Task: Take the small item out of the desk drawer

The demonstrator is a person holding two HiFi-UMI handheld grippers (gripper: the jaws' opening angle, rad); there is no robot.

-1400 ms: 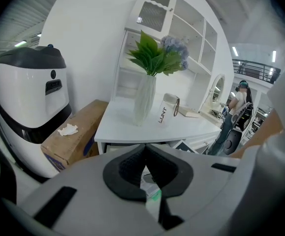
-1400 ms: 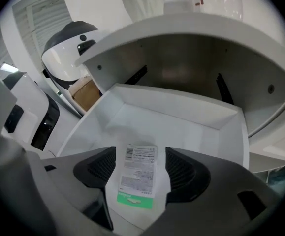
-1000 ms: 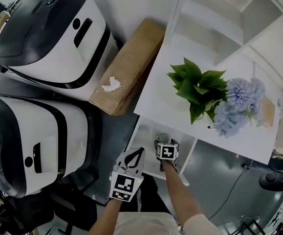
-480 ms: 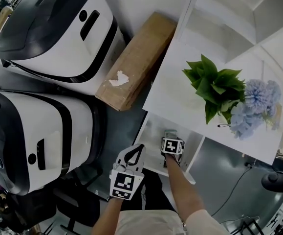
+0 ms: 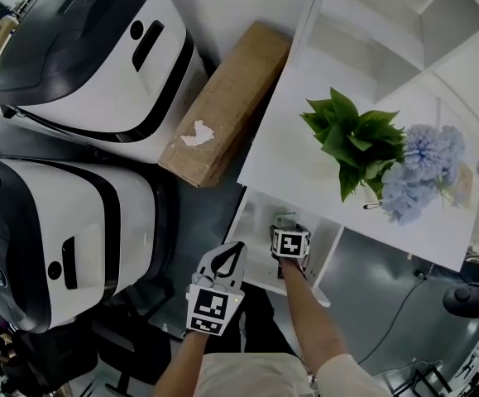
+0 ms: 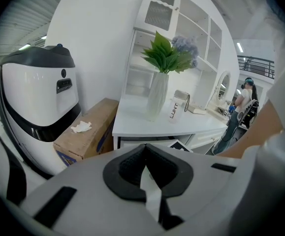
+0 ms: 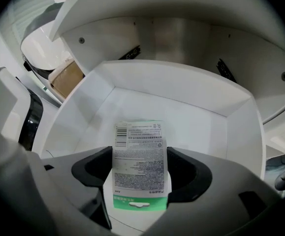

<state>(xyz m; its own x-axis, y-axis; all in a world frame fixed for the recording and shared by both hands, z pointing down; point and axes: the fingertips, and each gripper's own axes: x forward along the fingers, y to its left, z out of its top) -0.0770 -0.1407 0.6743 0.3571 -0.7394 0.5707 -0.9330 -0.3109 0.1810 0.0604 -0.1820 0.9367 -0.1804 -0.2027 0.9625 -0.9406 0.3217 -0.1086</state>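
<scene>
Currently the right claw (image 7: 140, 168) points steeply down into the open white drawer (image 7: 201, 119). Its jaws stand wide and have just been closing. Between them is the small flat packet (image 7: 139, 154): a white printed label with a barcode at the far end and a green band at the near end. Each dark pad lies against one long edge of the packet, so the claw pinches it across its width. The barcode end reaches past the fingertips toward the drawer's back wall. The green end sits back toward the claw's body. Whether the packet rests on the drawer floor or is raised off it, I cannot tell.

Head view: the drawer is pulled out from under the front edge of the white desk (image 5: 285, 151). The right claw's marker cube sits directly over it.

The left claw (image 6: 146, 167) has its pads pressed together with nothing pinched. It hangs in the air just beside the drawer's front left corner, angled toward the desk and apart from the packet.

The desk top carries a white vase (image 6: 157, 97) of green leaves and pale blue flowers. A white shelf unit (image 5: 388, 31) stands at the back of the desk.

On the floor left of the desk lies a long brown cardboard box (image 5: 222, 106) with a crumpled white scrap (image 5: 193, 133) on top. Beyond the box are two large white-and-black machines (image 5: 90, 56).
</scene>
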